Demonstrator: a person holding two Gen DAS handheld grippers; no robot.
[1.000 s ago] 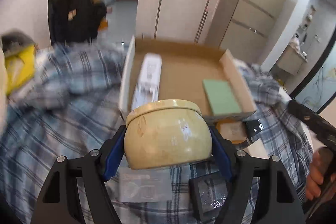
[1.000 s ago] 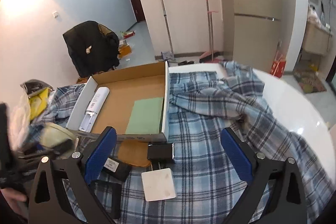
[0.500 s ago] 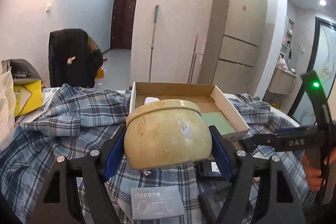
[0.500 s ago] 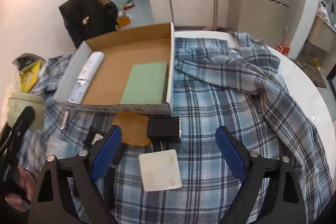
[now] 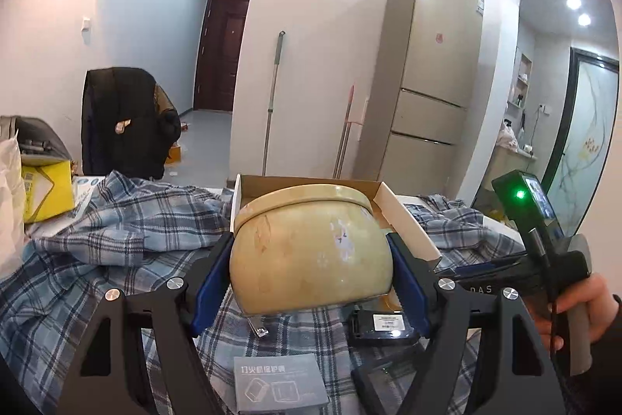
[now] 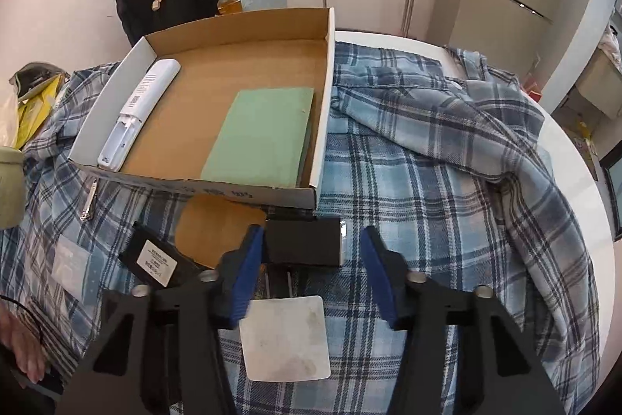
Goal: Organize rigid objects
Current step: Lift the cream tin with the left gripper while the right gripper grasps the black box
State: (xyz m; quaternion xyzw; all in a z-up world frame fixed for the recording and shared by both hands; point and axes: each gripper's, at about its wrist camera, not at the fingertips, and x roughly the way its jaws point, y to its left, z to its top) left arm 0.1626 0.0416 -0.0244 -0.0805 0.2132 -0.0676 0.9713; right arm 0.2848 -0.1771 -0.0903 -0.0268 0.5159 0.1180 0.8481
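Note:
My left gripper is shut on a round cream lidded tin and holds it above the plaid cloth, just in front of the open cardboard box. In the right wrist view the box holds a white remote and a green pad. My right gripper is open, low over the cloth, its jaws on either side of a small black box without gripping it. A white square tile lies under the gripper.
A black battery pack, a brown round mat, a nail clipper and a grey leaflet lie on the blue plaid cloth in front of the box. A yellow bag is at the left.
The left gripper has tilted level with the tin, hiding the box's inside. The right gripper has moved down and forward and narrowed its opening around the small black box.

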